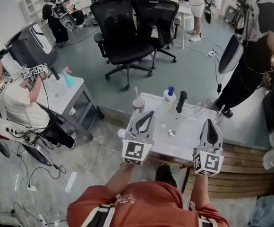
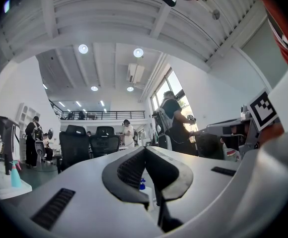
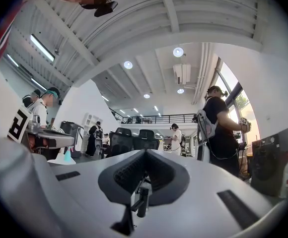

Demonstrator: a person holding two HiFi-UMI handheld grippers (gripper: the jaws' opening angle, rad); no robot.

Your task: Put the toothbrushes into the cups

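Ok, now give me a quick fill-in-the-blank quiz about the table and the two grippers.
1. The white bottle on the table has a ___ cap.
2. The pink cup stands nearer the ___ gripper than the other one.
3. The jaws of the left gripper and the right gripper are ___, with nothing between them.
Missing words: blue; left; shut.

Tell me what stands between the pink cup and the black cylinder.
In the head view, a white bottle with a blue cap stands between the two.
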